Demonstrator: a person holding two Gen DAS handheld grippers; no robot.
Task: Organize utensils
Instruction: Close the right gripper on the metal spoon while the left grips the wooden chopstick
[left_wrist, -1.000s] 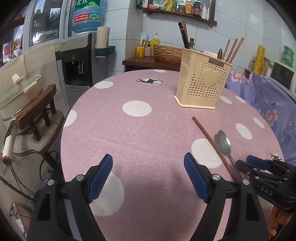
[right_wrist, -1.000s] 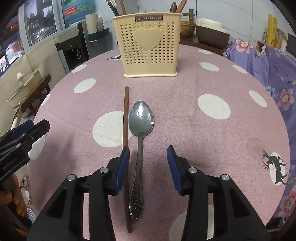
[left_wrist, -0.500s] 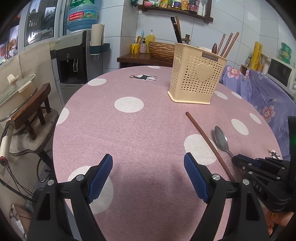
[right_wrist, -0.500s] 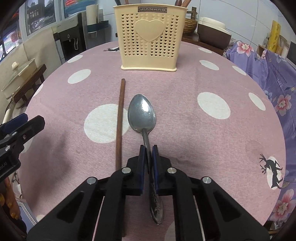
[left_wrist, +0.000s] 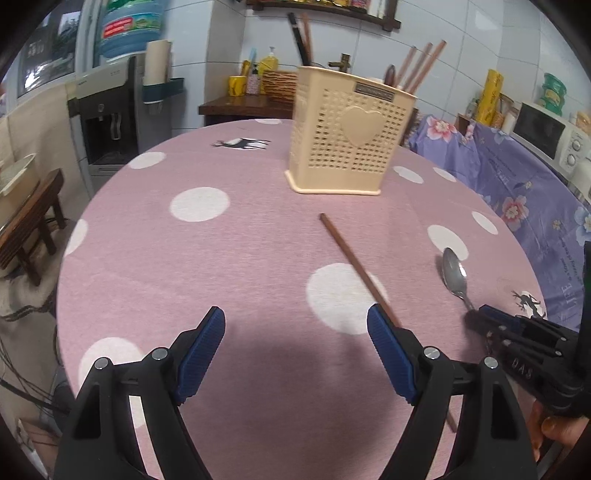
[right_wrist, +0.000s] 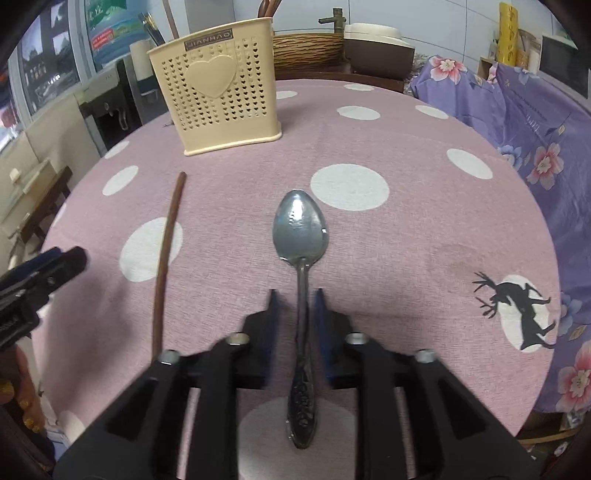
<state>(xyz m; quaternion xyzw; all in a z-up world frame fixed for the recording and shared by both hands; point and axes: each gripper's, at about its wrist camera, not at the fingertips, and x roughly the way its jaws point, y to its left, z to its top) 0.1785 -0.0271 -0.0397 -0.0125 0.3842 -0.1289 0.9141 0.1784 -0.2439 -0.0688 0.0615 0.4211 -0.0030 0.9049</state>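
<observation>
Right gripper (right_wrist: 297, 299): jaws have just been opening; blue pads flank the handle of the silver metal spoon (right_wrist: 301, 236), seemingly clear of it, though blur hides the gaps.
Spoon: flat on the pink polka-dot tablecloth (right_wrist: 406, 258), bowl toward the cream perforated plastic utensil holder (right_wrist: 218, 96).
Brown wooden chopstick (right_wrist: 168, 251): lies left of the spoon, well apart.
Left gripper (left_wrist: 295, 332): spread wide, empty, above the cloth.
Holder: upright, chopsticks inside.
</observation>
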